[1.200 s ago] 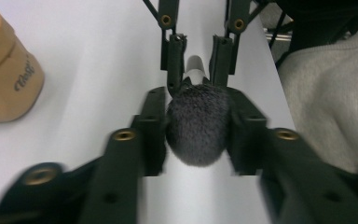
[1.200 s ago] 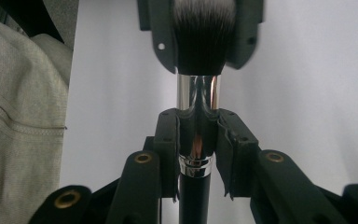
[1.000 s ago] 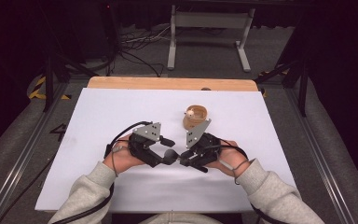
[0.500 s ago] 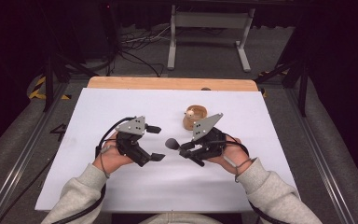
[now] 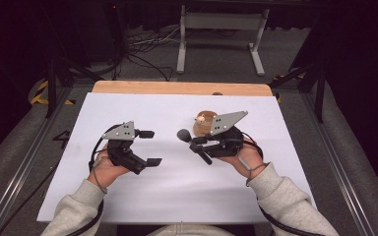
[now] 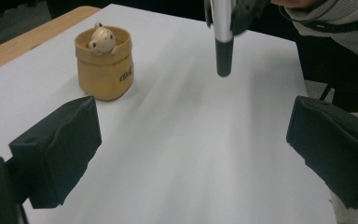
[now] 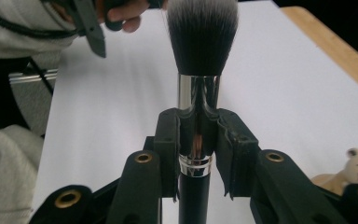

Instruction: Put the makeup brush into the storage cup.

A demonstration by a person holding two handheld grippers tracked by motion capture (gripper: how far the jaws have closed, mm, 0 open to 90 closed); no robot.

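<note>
My right gripper (image 5: 195, 146) is clenched on a makeup brush (image 7: 196, 88), the pads squeezing its shiny metal ferrule from both sides (the dark bristle head (image 5: 183, 134) points away from me toward my other hand). In the high view the brush sits above the white table cover (image 5: 177, 196), just left of the little tan pot (image 5: 204, 124) with the bear figure (image 6: 101, 38) peeking out of it.

My left gripper (image 5: 150, 147) has just been opening, and its jaws now stand wide apart with nothing between them. Through its own view I see the two black pads (image 6: 58, 149) far apart at either side, bare white cover between them. The brush's black handle end (image 6: 223, 53) hangs down ahead, well clear of my pads, and the pot stands off to the left near the wooden table edge (image 6: 23, 42).
</note>
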